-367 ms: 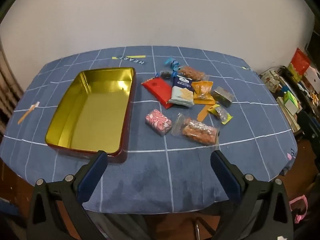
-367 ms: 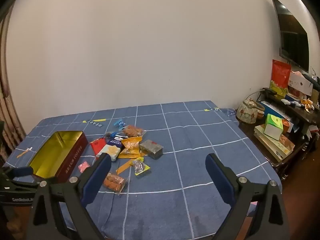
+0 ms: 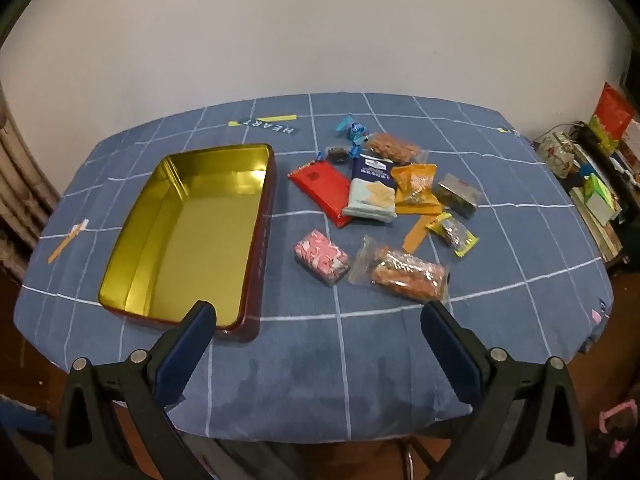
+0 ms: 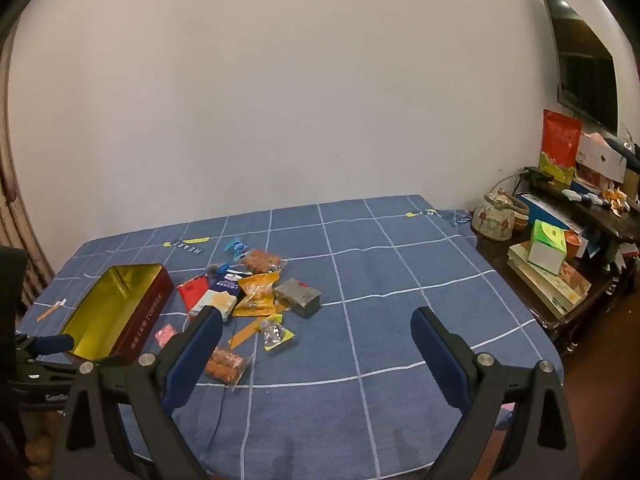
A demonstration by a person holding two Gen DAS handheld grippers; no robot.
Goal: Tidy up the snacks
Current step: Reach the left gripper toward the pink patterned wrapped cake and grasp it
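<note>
Left wrist view, both grippers (image 3: 316,320) (image 4: 316,326) agape, tin (image 3: 256,256) near table edge (image 3: 320,436).

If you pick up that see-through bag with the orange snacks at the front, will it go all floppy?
Probably a bit. The clear snack bag has thin crinkly film with loose, empty edges, so those would likely sag. The chunky pieces inside look firm, so the middle should hold its shape. The shiny plastic might slip between the pads, and a hard squeeze could crumble what's inside.

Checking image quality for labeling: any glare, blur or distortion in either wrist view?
Left wrist: sharp, glare on the gold inside of the tin, fisheye bends the tablecloth grid. Right wrist: dim warm light, dark vignette corners, small glint on the wall TV.
</note>
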